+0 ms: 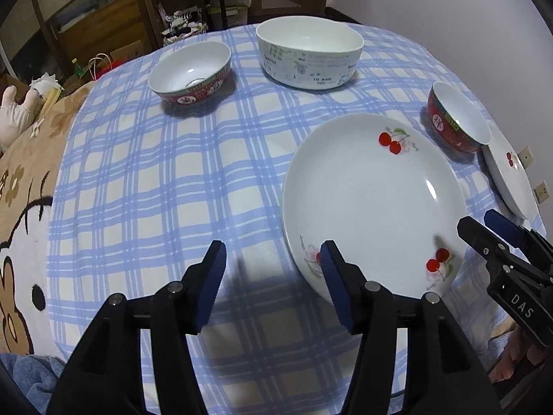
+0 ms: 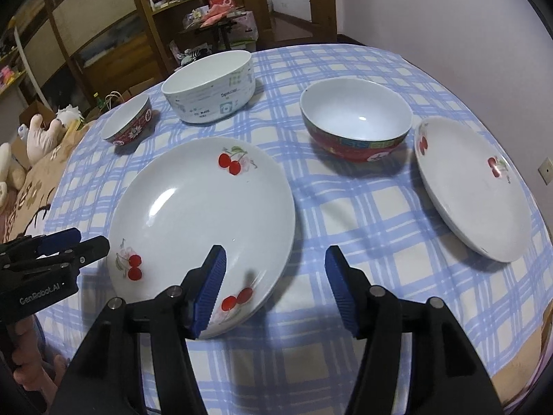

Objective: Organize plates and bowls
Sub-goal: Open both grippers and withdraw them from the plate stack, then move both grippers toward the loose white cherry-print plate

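We see, left to right, a small red bowl [image 2: 128,127], a big white printed bowl [image 2: 210,87], a cherry plate [image 2: 204,207], a second red bowl [image 2: 357,121] and a second cherry plate [image 2: 473,186], all upright, mouths up, on the blue plaid cloth [image 2: 363,228]; round, so no long axis. Left gripper [image 1: 273,283]: fingers part open, empty, straddling the near cherry plate's left rim. Right gripper [image 2: 274,285]: fingers part open, empty, at that plate's right edge. Plush toy [image 2: 41,138] far left; cabinet [image 2: 103,34] behind.
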Available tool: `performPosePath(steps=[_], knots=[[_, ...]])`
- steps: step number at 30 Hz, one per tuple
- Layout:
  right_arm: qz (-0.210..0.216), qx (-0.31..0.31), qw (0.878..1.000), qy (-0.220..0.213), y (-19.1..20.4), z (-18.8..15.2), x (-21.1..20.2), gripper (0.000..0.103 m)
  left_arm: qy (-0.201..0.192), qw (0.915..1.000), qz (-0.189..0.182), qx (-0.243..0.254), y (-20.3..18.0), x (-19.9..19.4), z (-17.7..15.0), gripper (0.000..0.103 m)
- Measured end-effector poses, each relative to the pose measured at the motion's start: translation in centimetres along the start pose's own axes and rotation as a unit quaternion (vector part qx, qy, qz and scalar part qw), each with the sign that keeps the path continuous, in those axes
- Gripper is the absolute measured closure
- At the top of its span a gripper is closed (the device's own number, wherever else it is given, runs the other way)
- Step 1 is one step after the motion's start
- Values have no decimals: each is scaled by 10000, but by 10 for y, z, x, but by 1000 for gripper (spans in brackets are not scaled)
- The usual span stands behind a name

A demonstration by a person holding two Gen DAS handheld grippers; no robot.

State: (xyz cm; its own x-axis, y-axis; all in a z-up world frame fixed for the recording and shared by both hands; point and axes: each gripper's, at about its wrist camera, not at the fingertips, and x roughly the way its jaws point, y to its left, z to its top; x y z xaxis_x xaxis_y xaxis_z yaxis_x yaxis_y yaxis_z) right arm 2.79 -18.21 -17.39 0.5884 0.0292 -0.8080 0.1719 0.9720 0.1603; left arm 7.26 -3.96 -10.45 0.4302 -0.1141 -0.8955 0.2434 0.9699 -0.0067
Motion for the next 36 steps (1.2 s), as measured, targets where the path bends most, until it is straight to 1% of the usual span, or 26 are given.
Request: performPosePath(steps=[2, 3, 5, 7, 9, 10, 12, 14, 18, 20, 22, 27, 30, 34, 36], knots=[[-14, 37, 10000, -38, -1, 1, -4, 39, -63, 10000, -23, -13, 1, -5, -1, 39], [-12, 66, 9999, -77, -3, 1, -8, 39, -124, 9999, -22, -2, 0, -8, -1, 37], [-22, 141, 9997, -175, -6, 2, -15, 32, -299, 9995, 30, 73, -2, -16, -1, 35], [-6, 205, 9994, -289, -10, 3, -23, 30, -407, 9991, 29, 137, -5, -21, -1, 34], [-10, 247, 9990, -383, -13, 5, -31, 29, -473, 9987, 18, 162, -6, -25, 0, 26], [-24, 258, 9988, -425, -15, 5, -34, 26, -511, 9985, 38, 174, -7, -28, 0, 21], [-37, 281, 9981, -547, -19, 6, -44, 21, -568, 9982, 76, 187, -9, -32, 0, 19], [-8, 320, 9972, -671, -23, 8, -53, 17, -642, 9976, 145, 220, -12, -38, -1, 13], [-22, 361, 9956, -864, -29, 11, -68, 13, -873, 9948, 203, 475, -24, -52, -3, 10], [-86, 328, 9945, -994, -30, 13, -76, 6, -1004, 9930, 206, 587, -31, -62, -2, 8], [-139, 289, 9931, -1131, -32, 15, -85, 3, -1085, 9918, 182, 654, -36, -70, -1, 8], [-144, 319, 9910, -1290, -40, 23, -99, 0, -1299, 9885, 155, 754, -46, -91, 7, 8], [-171, 346, 9888, -1443, -46, 28, -108, 0, -1420, 9865, 112, 810, -53, -104, 16, 8], [-253, 419, 9858, -1607, -58, 39, -119, 0, -1598, 9833, -32, 872, -68, -121, 32, 8], [-361, 448, 9844, -1664, -65, 44, -122, 0, -1701, 9806, -60, 974, -79, -128, 42, 8]])
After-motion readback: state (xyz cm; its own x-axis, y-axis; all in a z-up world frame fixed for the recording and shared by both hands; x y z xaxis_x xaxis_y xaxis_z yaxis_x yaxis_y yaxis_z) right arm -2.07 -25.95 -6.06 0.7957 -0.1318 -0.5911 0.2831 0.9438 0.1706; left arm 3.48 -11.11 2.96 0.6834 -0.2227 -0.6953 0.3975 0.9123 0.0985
